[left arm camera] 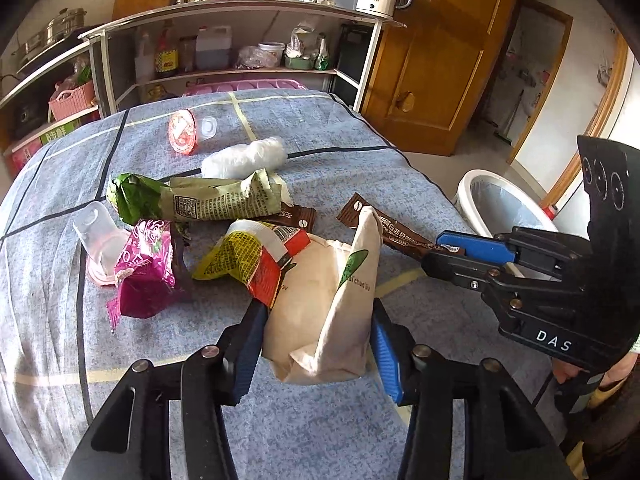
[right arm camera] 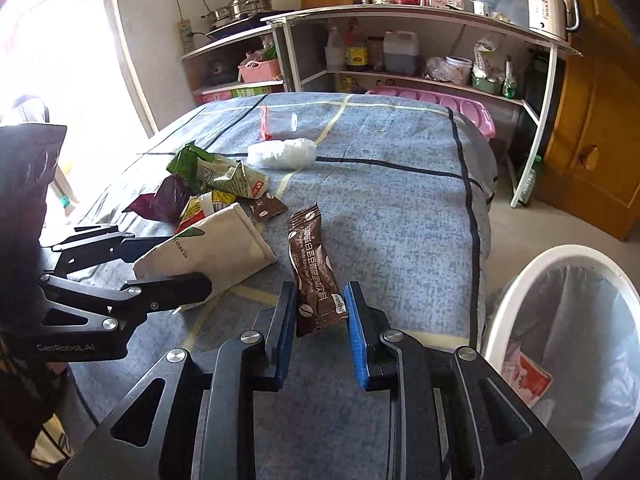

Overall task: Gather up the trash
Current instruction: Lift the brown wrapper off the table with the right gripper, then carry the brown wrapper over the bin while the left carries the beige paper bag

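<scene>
My left gripper is shut on a cream paper bag, which stands on the blue cloth table; the bag also shows in the right wrist view. My right gripper is shut on the end of a brown coffee sachet, seen too in the left wrist view. More trash lies behind: a green wrapper, a magenta wrapper, a yellow-red wrapper, a white plastic wad, two clear cups.
A white bin with a liner stands on the floor at the table's right edge, with some trash inside. Shelves with bottles and a kettle stand behind the table. A wooden door is at the right.
</scene>
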### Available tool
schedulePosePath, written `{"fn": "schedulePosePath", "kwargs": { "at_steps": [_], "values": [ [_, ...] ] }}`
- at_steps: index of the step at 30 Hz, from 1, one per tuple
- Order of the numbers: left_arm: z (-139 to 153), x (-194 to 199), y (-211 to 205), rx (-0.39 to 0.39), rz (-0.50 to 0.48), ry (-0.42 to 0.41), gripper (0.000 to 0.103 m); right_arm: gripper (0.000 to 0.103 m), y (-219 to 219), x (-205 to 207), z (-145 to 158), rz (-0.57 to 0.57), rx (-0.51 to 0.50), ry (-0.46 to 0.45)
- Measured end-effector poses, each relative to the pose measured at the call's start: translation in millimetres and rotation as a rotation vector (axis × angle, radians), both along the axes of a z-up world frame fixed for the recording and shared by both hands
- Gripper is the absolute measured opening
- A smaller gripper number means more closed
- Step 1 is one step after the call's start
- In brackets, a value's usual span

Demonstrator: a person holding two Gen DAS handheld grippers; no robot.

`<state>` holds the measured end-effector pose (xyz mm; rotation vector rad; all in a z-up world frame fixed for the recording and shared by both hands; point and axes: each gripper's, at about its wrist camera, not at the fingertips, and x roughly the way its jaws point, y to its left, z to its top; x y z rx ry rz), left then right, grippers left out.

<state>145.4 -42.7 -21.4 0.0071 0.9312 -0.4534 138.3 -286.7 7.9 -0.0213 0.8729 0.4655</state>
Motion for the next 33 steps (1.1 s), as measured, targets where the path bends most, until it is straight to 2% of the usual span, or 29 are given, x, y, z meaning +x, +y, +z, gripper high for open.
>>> {"fn": "schedulePosePath", "kwargs": {
  "at_steps": [12, 18, 23, 33],
  "values": [
    [4, -31, -8, -0.047, 0.008, 0.017, 0.05, 0.026, -20, -26, 6, -0.083, 0.08, -0.007],
    [21, -38, -17, -0.047, 0.024, -0.032, 0.05, 0.026, -37, -45, 18, -0.149, 0.093, -0.057],
    [38, -40, -39, -0.059, -0.005, -0.073, 0.05, 0.026, -61, -59, 31, -0.226, 0.098, -0.093],
    [52, -35, -110, -0.099, -0.079, -0.085, 0.05, 0.026, -126, -86, 51, -0.398, 0.078, -0.151]
  ]
}}
